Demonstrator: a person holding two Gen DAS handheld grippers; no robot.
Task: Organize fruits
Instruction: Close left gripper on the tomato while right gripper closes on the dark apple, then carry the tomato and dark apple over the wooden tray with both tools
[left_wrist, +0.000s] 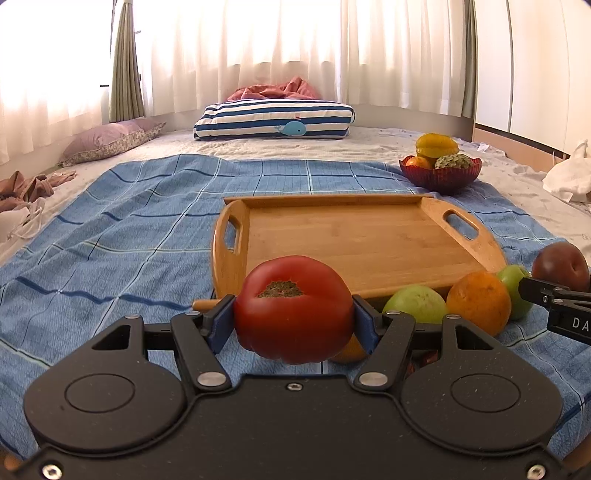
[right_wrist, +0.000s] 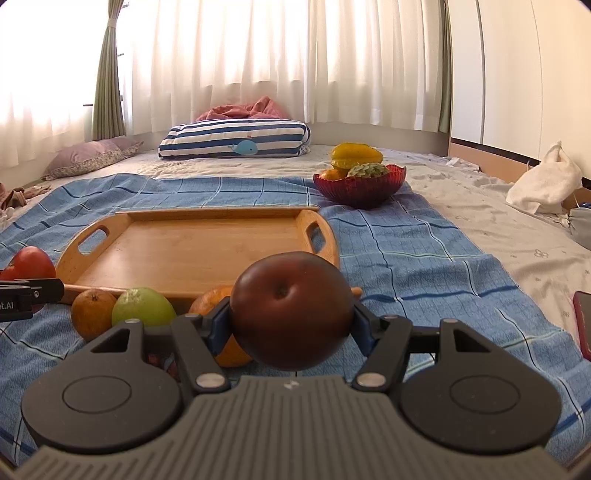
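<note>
My left gripper is shut on a red tomato, held just in front of the near edge of the wooden tray. My right gripper is shut on a dark red apple, held near the tray's near right corner. The apple also shows in the left wrist view, and the tomato in the right wrist view. Loose on the blue cloth by the tray's near edge lie green fruits and oranges.
A red glass bowl with a yellow starfruit and other fruit stands beyond the tray's far right. A striped pillow lies at the back, a white cloth at right, a dark red phone-like object at the right edge.
</note>
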